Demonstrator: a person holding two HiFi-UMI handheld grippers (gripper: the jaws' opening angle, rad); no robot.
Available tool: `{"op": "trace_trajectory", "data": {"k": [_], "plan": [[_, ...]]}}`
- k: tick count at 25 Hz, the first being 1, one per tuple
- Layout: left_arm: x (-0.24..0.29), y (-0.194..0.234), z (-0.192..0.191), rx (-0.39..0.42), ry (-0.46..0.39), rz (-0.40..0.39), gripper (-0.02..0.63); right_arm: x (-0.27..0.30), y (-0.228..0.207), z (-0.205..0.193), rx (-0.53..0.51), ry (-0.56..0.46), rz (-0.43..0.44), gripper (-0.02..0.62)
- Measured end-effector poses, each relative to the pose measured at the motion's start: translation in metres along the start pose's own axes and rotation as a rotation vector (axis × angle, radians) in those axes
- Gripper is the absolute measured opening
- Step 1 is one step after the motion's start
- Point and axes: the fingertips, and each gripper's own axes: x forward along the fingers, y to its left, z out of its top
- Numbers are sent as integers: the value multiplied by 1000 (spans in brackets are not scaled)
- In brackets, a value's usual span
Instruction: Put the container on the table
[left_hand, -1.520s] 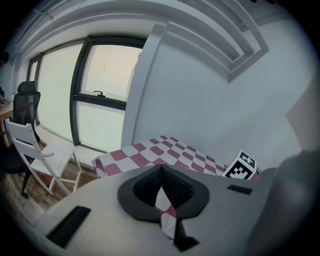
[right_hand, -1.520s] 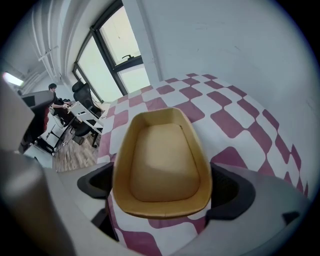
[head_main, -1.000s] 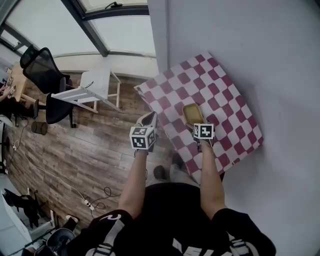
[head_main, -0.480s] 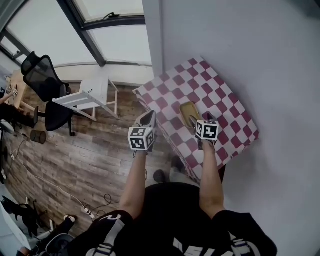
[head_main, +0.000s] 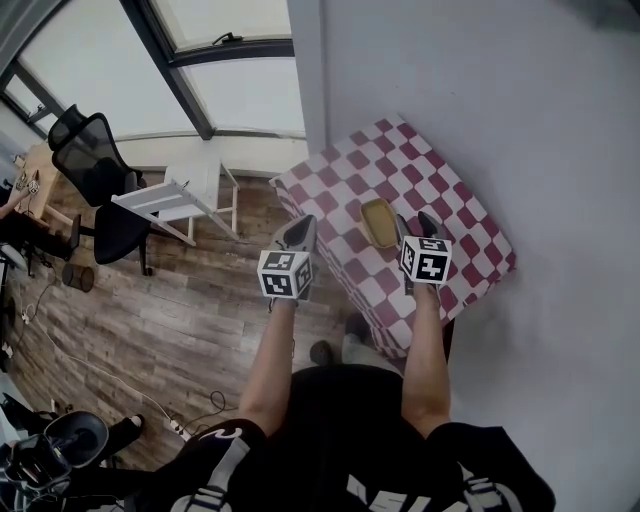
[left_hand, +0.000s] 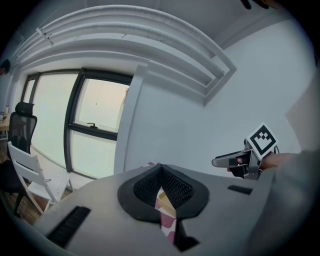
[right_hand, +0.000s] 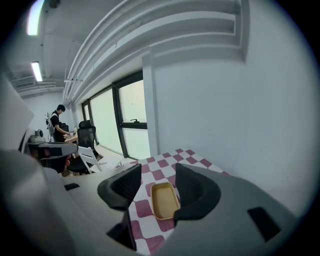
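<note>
A shallow yellow container (head_main: 379, 222) lies flat on the red-and-white checked table (head_main: 440, 170). My right gripper (head_main: 415, 226) hovers above the table just right of the container and apart from it. Its jaws have just been closing, but a gap still shows and nothing is between them. In the right gripper view the container (right_hand: 164, 200) appears through that gap of the right gripper (right_hand: 158, 175), well below on the table (right_hand: 165, 162). My left gripper (head_main: 297, 233) hangs off the table's left edge, above the floor. In its own view the left gripper (left_hand: 161, 172) has its pads together and holds nothing.
A grey wall borders the table at the back and right. A white folding chair (head_main: 180, 195) and a black office chair (head_main: 95, 150) stand on the wood floor to the left, under the windows. A person stands far off by a desk (right_hand: 59, 127).
Both grippers have risen. The right gripper has drawn away from the container to its right, and its jaws have narrowed. The container stays on the table.
</note>
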Motion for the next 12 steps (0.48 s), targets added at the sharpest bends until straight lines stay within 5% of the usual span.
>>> {"op": "trace_trajectory", "data": {"k": [12], "plan": [[-27,-23,17,43,-51,-50,25,-47,-5,-8,-21,-53,-62,75]]}}
